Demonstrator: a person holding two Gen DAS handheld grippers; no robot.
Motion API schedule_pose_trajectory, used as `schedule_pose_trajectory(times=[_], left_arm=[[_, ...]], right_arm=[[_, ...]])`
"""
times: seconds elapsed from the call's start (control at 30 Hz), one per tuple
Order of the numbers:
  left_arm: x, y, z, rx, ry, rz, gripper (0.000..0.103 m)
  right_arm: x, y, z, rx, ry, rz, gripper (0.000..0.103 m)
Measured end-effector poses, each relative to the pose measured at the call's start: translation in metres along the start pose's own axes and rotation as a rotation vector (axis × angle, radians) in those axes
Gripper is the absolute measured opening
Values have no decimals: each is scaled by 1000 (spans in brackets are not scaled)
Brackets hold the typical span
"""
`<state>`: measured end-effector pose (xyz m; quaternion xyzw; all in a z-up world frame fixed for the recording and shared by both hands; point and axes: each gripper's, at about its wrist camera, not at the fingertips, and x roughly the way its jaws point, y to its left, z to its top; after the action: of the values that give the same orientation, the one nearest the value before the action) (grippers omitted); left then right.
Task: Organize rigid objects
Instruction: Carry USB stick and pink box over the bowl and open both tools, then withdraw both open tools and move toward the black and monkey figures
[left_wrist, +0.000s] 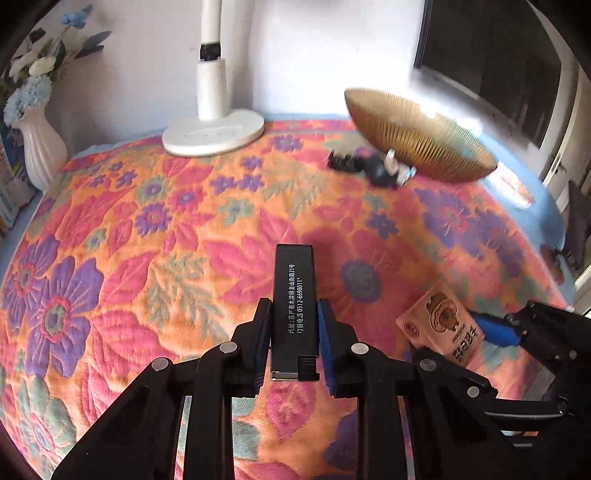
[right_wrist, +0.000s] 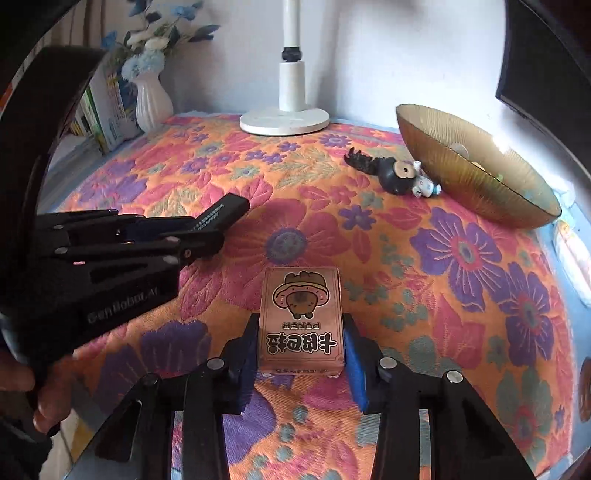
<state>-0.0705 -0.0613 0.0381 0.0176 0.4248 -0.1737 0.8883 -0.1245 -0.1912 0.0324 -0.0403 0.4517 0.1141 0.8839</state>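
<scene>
So the whole surface is covered by a quilted floral cloth (right_wrist: 461, 258), orange with big pink and purple flowers, puffy stitched texture. Toward the back right sits a wide ribbed bowl (right_wrist: 476, 173), amber-gold and glassy looking, tipped toward us. Against the wall there's a white lamp (right_wrist: 291, 107) with a round flat base, and a fluted white vase (right_wrist: 153, 101) with blue and white flowers at the left.

Both tools are black plastic with blue pads. The left gripper (left_wrist: 293, 334) is clamped tight on a slim black box (left_wrist: 293, 295), matte and rectangular with white print down its side, held above the cloth. The right gripper (right_wrist: 301, 345) is squeezing a pink-brown card pack (right_wrist: 301, 314), boxy with a cartoon animal in a hat on its face; its pads press both long sides.

Just in front of the bowl lie a round black figurine (right_wrist: 397, 177) with a tan face and a jagged little black piece (right_wrist: 360, 158).
</scene>
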Motion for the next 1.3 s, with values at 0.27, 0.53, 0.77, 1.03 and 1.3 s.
schedule_pose_trajectory(times=[0.27,0.53,0.77,1.03,1.3], left_arm=[[-22,-49,89,83,-164,-134,21],[53,-102,170,112,-117,-210,21],[81,-101,193,56,-124,-248,45],[33,-37,141,-49,-148,-164,45],[-1,28,53,-179,-150,-10,67]], right_arm=[[-63,-121,51,257,-181,-86,40],[-40,-234,112,394,-158,-288,40],[5,-287,132,440,-93,-352,57],[-36,-248,89,495,-147,-193,58],[-50,-122,69,315,-272,0,74]])
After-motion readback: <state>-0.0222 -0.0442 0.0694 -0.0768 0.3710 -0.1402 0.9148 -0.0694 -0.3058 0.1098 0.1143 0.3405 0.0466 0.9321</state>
